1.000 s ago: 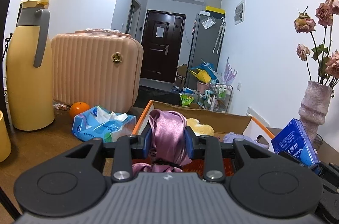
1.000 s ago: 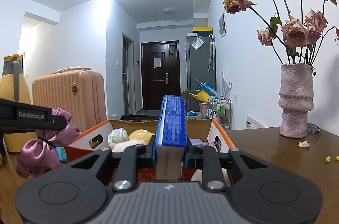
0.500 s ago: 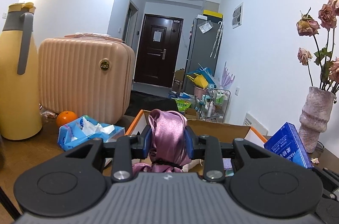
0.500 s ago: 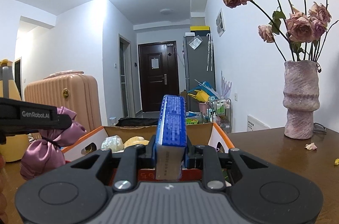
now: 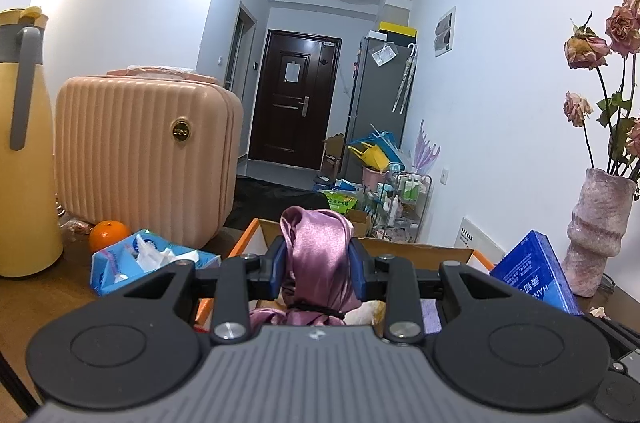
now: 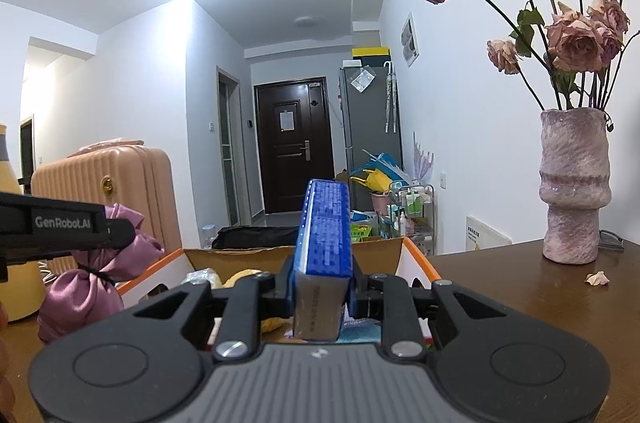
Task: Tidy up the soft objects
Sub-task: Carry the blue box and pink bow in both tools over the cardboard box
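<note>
Both hands have edged toward the cardboard box (image 6: 416, 257) at twelve o'clock, left gripper (image 5: 318, 263) clamping the satin pouch (image 5: 316, 247), right gripper (image 6: 322, 283) pinching the blue pack (image 6: 324, 227), drop-off looks close

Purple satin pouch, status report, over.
Left tongs shut on purple satin pouch, above cardboard box. Right tongs shut on blue pack. Nothing in the way.

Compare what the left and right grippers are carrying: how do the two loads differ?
The purple satin pouch in the left gripper is soft, crumpled and tied with a black band; the blue box in the right gripper is rigid, flat-sided and printed. Both are clamped above the cardboard box.
</note>
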Motion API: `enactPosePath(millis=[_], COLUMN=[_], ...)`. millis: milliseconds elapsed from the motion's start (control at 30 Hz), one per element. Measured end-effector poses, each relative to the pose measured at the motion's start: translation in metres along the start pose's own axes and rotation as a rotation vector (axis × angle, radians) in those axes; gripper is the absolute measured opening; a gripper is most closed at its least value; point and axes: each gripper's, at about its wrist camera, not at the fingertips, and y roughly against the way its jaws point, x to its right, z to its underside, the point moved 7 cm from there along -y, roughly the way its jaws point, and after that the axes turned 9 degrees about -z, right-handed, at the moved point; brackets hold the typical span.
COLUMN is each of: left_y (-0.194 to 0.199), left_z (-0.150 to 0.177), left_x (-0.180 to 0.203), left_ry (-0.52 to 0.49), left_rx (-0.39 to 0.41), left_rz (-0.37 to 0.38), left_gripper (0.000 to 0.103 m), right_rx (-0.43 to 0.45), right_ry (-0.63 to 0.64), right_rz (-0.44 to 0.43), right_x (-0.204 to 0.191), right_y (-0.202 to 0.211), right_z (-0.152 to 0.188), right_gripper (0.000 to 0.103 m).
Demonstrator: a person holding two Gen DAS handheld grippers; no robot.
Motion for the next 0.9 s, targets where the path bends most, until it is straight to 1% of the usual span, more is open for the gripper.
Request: enactPosePath(millis=[400,900], left_y=[-0.028,-0.064], left_z=[-0.005,-0.007], left_x=[0.018,0.035], left_ry=[-0.018,-0.037], left_rx=[0.013,0.023], left_rz=[0.011,0.01], left_gripper=[0.033,0.033], right_rx=[-0.005,-0.026], right_ry=[-0.01,-0.03], right_rz=[0.011,0.05], right_x=[0.003,0.008], right_y=[-0.03,-0.067], right_z=[0.0,0.001], right_gripper=[0.022,0.022])
